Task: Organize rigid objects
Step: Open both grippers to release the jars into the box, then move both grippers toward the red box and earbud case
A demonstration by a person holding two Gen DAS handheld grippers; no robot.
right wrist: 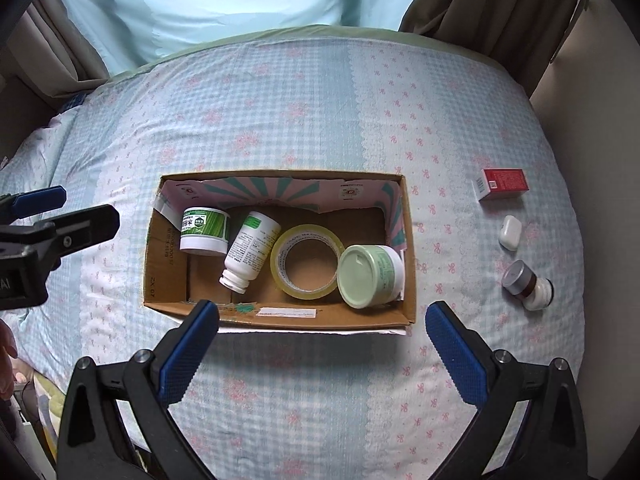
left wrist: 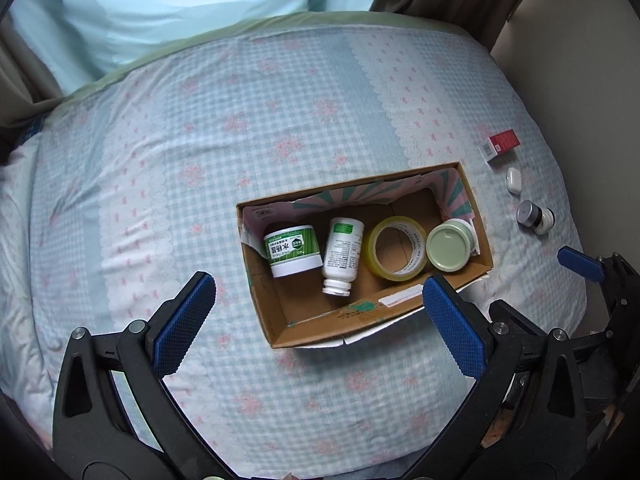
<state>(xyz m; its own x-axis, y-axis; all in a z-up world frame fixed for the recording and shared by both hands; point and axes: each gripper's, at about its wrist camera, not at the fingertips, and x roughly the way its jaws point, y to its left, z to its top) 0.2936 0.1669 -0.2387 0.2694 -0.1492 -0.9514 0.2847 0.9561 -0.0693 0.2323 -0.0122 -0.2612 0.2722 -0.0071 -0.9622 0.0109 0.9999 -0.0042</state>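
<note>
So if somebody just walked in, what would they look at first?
Probably the open cardboard box in the middle of the checked bedspread, with two jars, a white bottle lying down and a roll of tape inside. Next, the red packet, white case and small bottle lined up outside, right of it.

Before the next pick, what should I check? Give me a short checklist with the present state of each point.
1. Right gripper open and holding nothing: ok.
2. Left gripper open and holding nothing: ok.
3. Things left outside the box: red carton, white case, small bottle: not ok, task unfinished.
4. Free floor inside the box: ok, beside the green jar.
5. Path from the right gripper to the small bottle: ok, only the bedcover between them.
6. Small bottle steady: cannot tell.
</note>
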